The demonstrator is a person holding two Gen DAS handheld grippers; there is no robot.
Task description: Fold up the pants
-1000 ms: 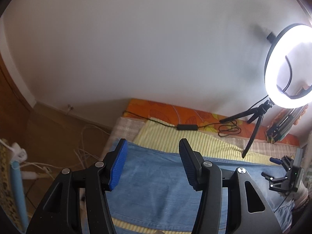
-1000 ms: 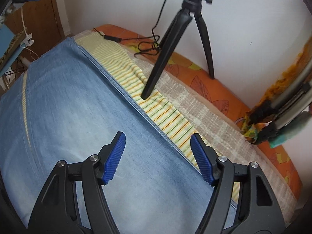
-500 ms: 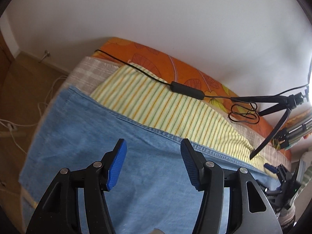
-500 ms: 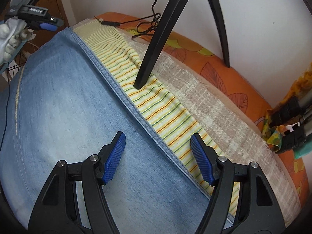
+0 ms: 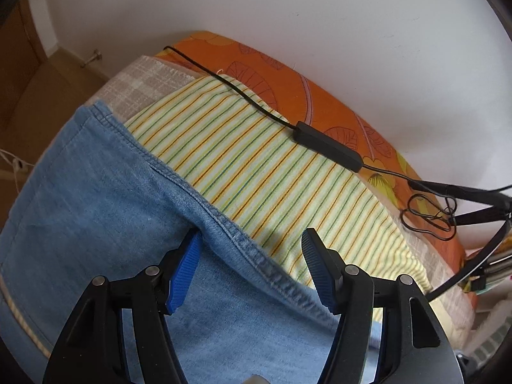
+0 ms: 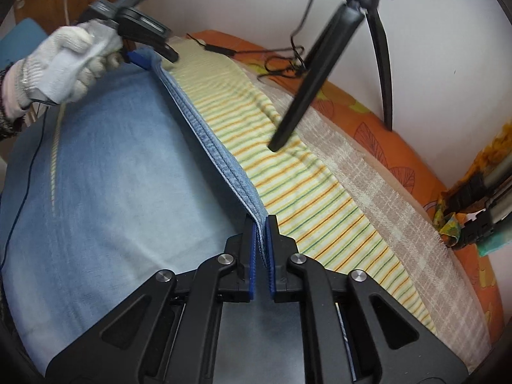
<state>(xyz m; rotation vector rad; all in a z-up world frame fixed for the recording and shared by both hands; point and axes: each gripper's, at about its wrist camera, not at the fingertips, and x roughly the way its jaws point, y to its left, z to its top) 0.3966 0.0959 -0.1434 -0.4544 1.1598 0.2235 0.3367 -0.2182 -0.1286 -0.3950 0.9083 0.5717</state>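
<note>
Light blue denim pants [image 5: 96, 211] [image 6: 121, 172] lie flat on a striped cloth on a bed. My left gripper [image 5: 252, 268] is open, its blue pads straddling the pants' far seamed edge [image 5: 236, 236]. In the right wrist view that left gripper [image 6: 144, 41], held by a gloved hand, sits at the edge's far end with the denim lifted there. My right gripper [image 6: 260, 249] is shut on the same edge near its other end, and the edge runs raised and taut between the two grippers.
A yellow striped cloth [image 5: 272, 172], a beige plaid blanket [image 6: 393, 211] and an orange sheet [image 5: 304, 96] lie beyond the pants. A black cable with inline switch [image 5: 326, 144] crosses them. A black tripod [image 6: 313, 73] stands on the striped cloth. The white wall is behind.
My right gripper has closed on the pants' far edge and lifted it. My left gripper has moved down and forward onto the same edge, still open.
</note>
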